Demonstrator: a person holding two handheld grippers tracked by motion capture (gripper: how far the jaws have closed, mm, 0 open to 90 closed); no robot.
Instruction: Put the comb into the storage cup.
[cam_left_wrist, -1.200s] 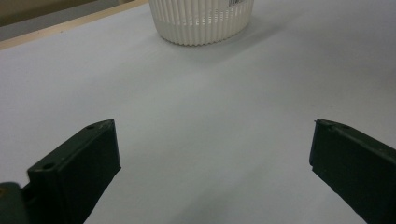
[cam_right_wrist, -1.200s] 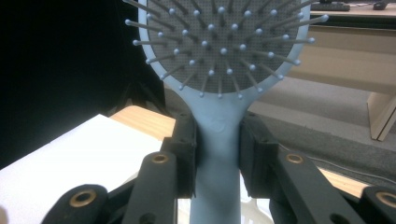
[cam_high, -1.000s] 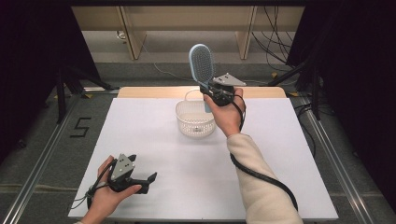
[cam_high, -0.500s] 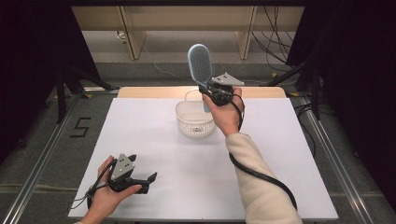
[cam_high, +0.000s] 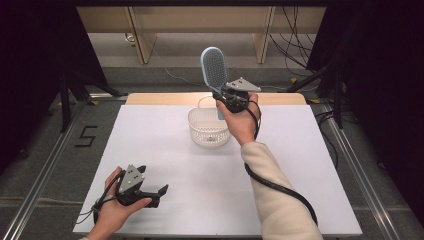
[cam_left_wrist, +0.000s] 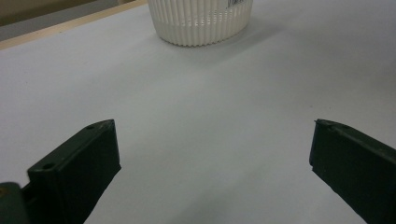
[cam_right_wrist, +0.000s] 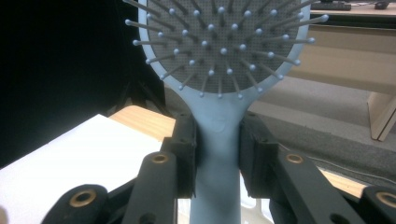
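Nearest to me, at the near left of the white table top (cam_high: 165, 150), I've got the left gripper (cam_high: 161, 191) resting low on the surface in the left hand (cam_high: 112, 210). Its jaws stand wide apart w/ nothing between them; in the left gripper view there's bare white surface in the gap.

Farther out, approx. mid-table toward the far edge, sits the round white slotted plastic basket (cam_high: 207, 127), upright, w/ a small label on its wall.

Just right of the basket & above it, my right hand (cam_high: 240, 122) holds the right gripper (cam_high: 225, 96) raised, pointing up. Its jaws are clamped on the handle of the light blue plastic hairbrush w/ a grey bristle pad (cam_right_wrist: 224, 56), pads pressing both sides. The brush stands upright, head on top, over the basket's far rim, clear of it.
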